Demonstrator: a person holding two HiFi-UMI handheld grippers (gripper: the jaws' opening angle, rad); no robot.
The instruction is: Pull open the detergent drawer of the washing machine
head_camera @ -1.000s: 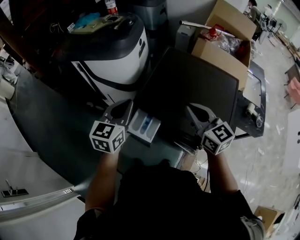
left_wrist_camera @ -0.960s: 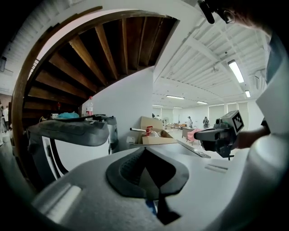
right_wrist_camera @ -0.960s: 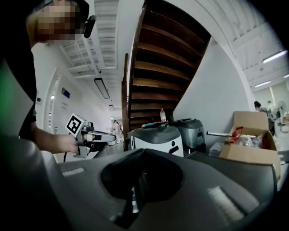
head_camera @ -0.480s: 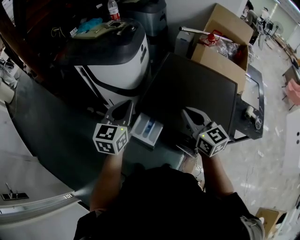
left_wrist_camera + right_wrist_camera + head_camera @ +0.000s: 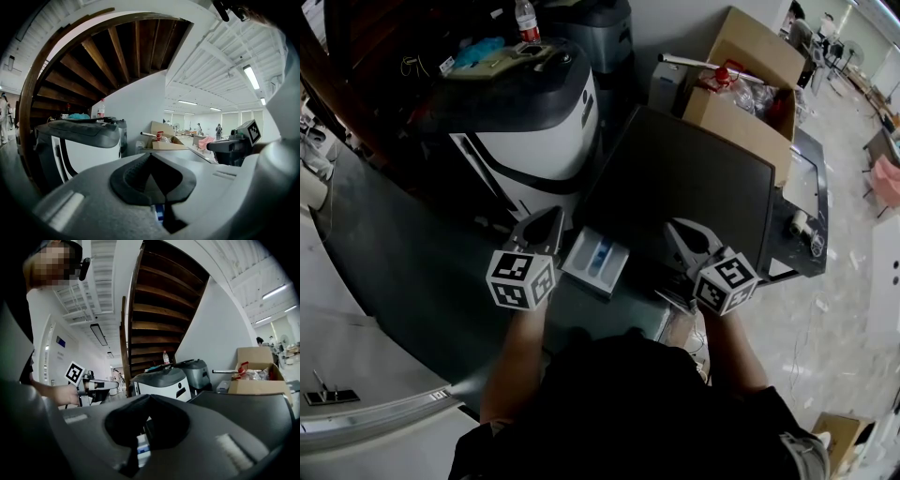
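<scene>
Standing at the middle of the head view: a dark-topped washing machine (image 5: 694, 178), its flat lid running from near left to far right.

Item, detergent drawer (image 5: 596, 259): pale grey-white with a blue insert, pulled out from the machine's near left corner. It juts toward the person and lies between the two claws.

Item, left claw (image 5: 549, 223): clenched, tips together, nothing held. It sits just beside the drawer's left edge; whether it touches cannot be told. In the left gripper view the jaws (image 5: 151, 157) meet at a point, and a sliver of the drawer's blue (image 5: 159, 213) shows below them.

Item, right claw (image 5: 675, 231): clenched likewise and empty, above the machine's near edge, to the right of the drawer and apart from it. In the right gripper view the jaws (image 5: 149, 397) are together, with the white-and-blue drawer (image 5: 142, 446) visible beneath.

Item, white-and-black appliance (image 5: 530, 112): far left of the washing machine, just beside it, with a plastic bottle (image 5: 523, 14) standing beyond.

Item, cardboard box (image 5: 750, 89): open, at the far right, behind the machine.

Item, pale floor (image 5: 853, 281): to the right.
</scene>
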